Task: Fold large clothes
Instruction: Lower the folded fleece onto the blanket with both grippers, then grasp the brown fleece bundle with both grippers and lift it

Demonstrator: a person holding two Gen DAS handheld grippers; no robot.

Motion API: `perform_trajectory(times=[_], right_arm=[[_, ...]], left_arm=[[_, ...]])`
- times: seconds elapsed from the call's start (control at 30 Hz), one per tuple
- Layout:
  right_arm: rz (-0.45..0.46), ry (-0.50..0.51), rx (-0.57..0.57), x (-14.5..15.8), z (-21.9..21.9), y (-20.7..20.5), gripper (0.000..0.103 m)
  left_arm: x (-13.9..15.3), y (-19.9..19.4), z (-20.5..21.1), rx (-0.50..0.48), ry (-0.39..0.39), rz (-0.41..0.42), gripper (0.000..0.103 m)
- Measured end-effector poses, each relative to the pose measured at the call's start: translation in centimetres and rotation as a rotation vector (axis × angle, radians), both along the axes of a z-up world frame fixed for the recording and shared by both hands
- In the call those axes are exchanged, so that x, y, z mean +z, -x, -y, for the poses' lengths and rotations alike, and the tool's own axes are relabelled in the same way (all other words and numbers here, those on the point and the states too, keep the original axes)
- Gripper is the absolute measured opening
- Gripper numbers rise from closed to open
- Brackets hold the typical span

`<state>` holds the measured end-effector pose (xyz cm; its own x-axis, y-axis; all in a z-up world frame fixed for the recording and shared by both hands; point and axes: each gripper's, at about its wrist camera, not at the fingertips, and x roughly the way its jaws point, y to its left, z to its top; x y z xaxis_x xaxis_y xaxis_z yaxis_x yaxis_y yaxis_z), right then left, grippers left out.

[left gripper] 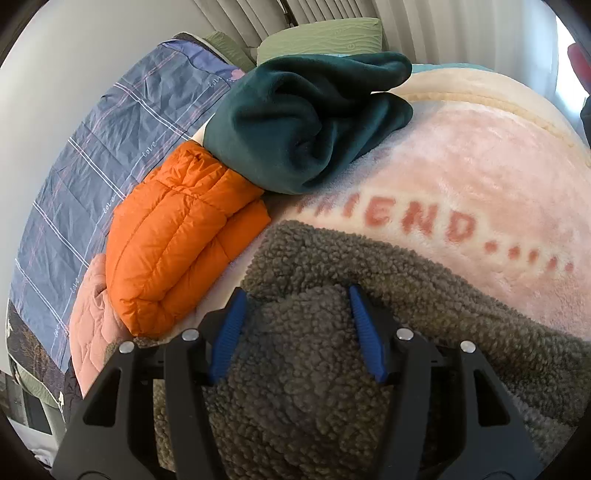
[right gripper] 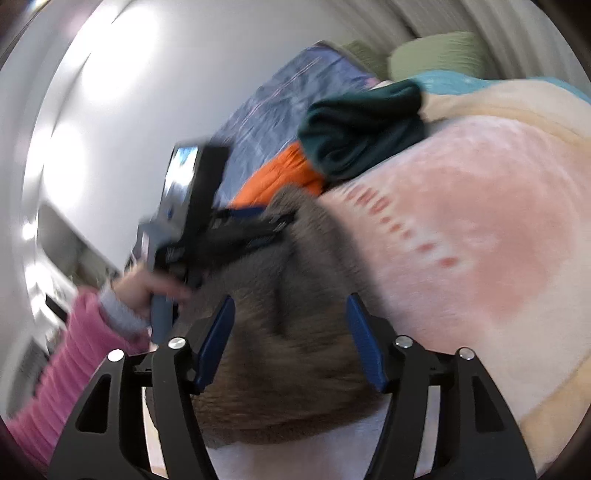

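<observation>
- A bed fills both views, spread with a pink plush blanket (left gripper: 461,166) edged in cream, and a blue checked quilt (left gripper: 92,155) runs along its far side by a plain white wall (left gripper: 55,55)
- At the head end sit green pillows (left gripper: 321,37), with pale vertical blinds (left gripper: 332,11) behind them
- Piled on the bed: a dark green fleece garment (left gripper: 306,118) bunched in a heap, and just beside it, touching, an orange puffer jacket (left gripper: 177,229) folded over
- The grey-brown sherpa fleece (left gripper: 314,369) lies on the pink blanket at the near edge, right under both grippers
- Left gripper (left gripper: 297,295) is down low on it, blue pads spread wide with a hump of the fleece bulging up between them; whether they are pinching it I cannot tell
- From the right wrist camera that left gripper (right gripper: 284,221) reaches across onto the fleece's far edge, gripped by the left hand (right gripper: 147,288) in a pink sleeve
- Right gripper (right gripper: 290,302) hovers over the fleece (right gripper: 295,369), fingers wide apart, and the picture is smeared with blur
- Writing: "...IEND" in pink capitals followed by dots on the blanket; "love" in small script repeated on the quilt
</observation>
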<state>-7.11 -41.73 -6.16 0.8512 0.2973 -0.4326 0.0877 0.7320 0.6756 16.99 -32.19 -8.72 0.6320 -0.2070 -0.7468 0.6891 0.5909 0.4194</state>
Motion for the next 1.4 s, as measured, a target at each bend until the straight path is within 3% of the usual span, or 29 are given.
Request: perform_trajectory(times=[0.07, 0.13, 0.2, 0.5, 0.93, 0.97, 1.0, 1.07, 1.17, 1.27, 1.33, 1.4], right_arm=[[-0.042, -0.087, -0.022, -1.2, 1.8, -0.5, 0.069], [-0.1, -0.215, 0.056, -3.3, 2.1, -2.0, 0.07], [-0.152, -0.274, 0.1, -4.9, 1.6, -3.1, 0.074], [-0.22, -0.235, 0.129, -5.2, 0.8, -5.3, 0.078], [-0.269, -0.316, 0.178, -5.9, 0.4, -6.8, 0.077], [-0.264, -0.31, 0.182, -5.9, 0.2, -7.1, 0.073], [-0.255, -0.303, 0.182, -6.0, 0.0, -7.3, 0.058], [-0.233, -0.284, 0.153, -6.3, -0.4, -7.3, 0.044], [-0.196, -0.195, 0.105, -5.5, -1.1, -6.5, 0.038], [-0.18, -0.172, 0.106, -5.5, -1.3, -6.2, 0.038], [-0.176, -0.171, 0.111, -5.5, -1.1, -6.1, 0.038], [-0.172, -0.176, 0.111, -5.7, -0.9, -6.0, 0.039]], left_arm=[[0.0, -0.3, -0.2, 0.0, 0.01, -0.015, 0.058], [0.1, -0.4, -0.3, 0.0, 0.017, -0.023, 0.058], [0.1, -0.5, -0.3, -0.001, 0.017, -0.023, 0.058], [0.2, -0.6, -0.4, -0.002, 0.027, -0.032, 0.058], [0.3, -0.6, -0.6, -0.001, 0.044, -0.043, 0.058], [0.4, -0.6, -0.7, -0.002, 0.045, -0.045, 0.058], [0.4, -0.6, -0.6, -0.002, 0.046, -0.045, 0.058], [0.5, -0.7, -0.8, -0.001, 0.051, -0.046, 0.058], [0.8, -0.8, -1.0, 0.008, 0.071, -0.05, 0.063], [2.3, -0.9, -2.2, 0.033, 0.153, -0.052, 0.074], [4.5, -1.0, -4.2, 0.079, 0.261, -0.058, 0.086], [6.4, -1.2, -7.0, 0.114, 0.374, -0.084, 0.087]])
